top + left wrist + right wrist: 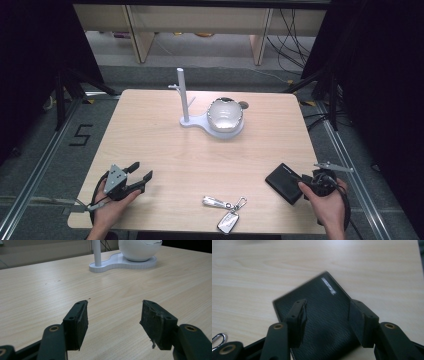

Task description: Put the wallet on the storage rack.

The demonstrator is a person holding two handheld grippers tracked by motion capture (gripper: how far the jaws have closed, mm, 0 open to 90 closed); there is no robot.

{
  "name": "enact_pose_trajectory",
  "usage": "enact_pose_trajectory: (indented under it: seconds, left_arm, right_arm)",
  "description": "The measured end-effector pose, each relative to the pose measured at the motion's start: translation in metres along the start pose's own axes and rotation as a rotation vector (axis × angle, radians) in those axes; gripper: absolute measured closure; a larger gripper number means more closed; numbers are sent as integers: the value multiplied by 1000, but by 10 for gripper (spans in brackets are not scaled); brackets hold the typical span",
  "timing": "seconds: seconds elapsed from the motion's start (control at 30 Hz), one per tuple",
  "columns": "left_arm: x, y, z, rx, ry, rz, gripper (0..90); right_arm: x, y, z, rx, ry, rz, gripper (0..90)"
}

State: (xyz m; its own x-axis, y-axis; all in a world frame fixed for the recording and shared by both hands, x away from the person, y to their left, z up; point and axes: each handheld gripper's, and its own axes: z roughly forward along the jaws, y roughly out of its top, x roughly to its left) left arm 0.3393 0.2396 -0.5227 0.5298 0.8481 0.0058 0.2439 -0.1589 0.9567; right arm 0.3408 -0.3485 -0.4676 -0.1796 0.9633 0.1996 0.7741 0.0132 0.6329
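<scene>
A black wallet lies flat near the table's front right corner. My right gripper is at its right end, held by a hand. In the right gripper view the jaws of this gripper stand open just over the textured wallet, one on each side of its middle, with the pads not pressing on it. My left gripper rests near the front left of the table, held by the other hand. Its jaws are open with only bare wood between them.
A bunch of keys with a silver fob lies at the front edge between the hands; its ring shows beside the right jaws. A white stand with an upright post and a round white bowl sits at the back middle.
</scene>
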Motion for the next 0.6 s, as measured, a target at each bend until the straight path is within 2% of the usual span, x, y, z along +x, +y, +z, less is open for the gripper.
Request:
enact_pose_trajectory:
  seconds: [0.03, 0.07, 0.1, 0.13, 0.17, 0.2, 0.23, 0.27, 0.3, 0.33, 0.37, 0.4, 0.43, 0.47, 0.5, 0.53, 0.57, 0.6]
  left_arm:
    - [0, 0, 0, 0, 0, 0, 382]
    - [1, 0, 2, -2, -4, 2, 383]
    - [1, 0, 2, -2, -4, 2, 383]
    - [1, 1, 1, 15, 5, -6, 383]
    - [1, 1, 1, 15, 5, -6, 384]
    - [1, 1, 2, 15, 6, -12, 384]
    - [1, 1, 2, 19, 7, -16, 386]
    - [1, 1, 2, 19, 7, -16, 386]
    - [1, 0, 3, 4, 4, -18, 386]
    - [2, 1, 3, 16, 0, -13, 386]
    - [2, 1, 3, 14, -5, -13, 386]
    - [3, 1, 2, 18, -4, -11, 386]
    - [3, 1, 2, 18, -4, -11, 386]
    - [2, 1, 1, 15, -8, -12, 386]
    - [2, 1, 1, 15, -8, -12, 385]
    - [2, 0, 2, 5, -9, -10, 385]
    - [2, 1, 2, 12, -12, -3, 386]
    - [1, 1, 2, 20, -9, 1, 387]
  right_arm:
    - [-1, 4, -3, 54, -4, 74, 488]
    - [1, 7, -3, 85, -19, 167, 476]
    - [1, 7, -3, 85, -19, 167, 476]
    - [-14, 12, -1, 144, 9, 87, 456]
    - [-14, 12, -1, 144, 9, 87, 456]
    - [-14, 15, 1, 161, 6, 118, 456]
    - [-11, 22, 1, 227, 0, 209, 461]
    - [-11, 22, 1, 227, 0, 209, 461]
    - [-14, 27, 4, 240, -22, 206, 453]
    - [-14, 27, 4, 240, -22, 206, 453]
    - [-14, 30, 5, 265, -46, 217, 453]
    - [-18, 36, 7, 292, -37, 201, 452]
    - [-18, 36, 7, 292, -37, 201, 452]
    - [-14, 40, 9, 293, -53, 278, 452]
    - [-14, 40, 9, 293, -53, 278, 452]
    - [-17, 42, 8, 306, -55, 246, 449]
    - [-22, 43, 9, 330, -45, 193, 443]
    - [-21, 45, 9, 358, -51, 208, 443]
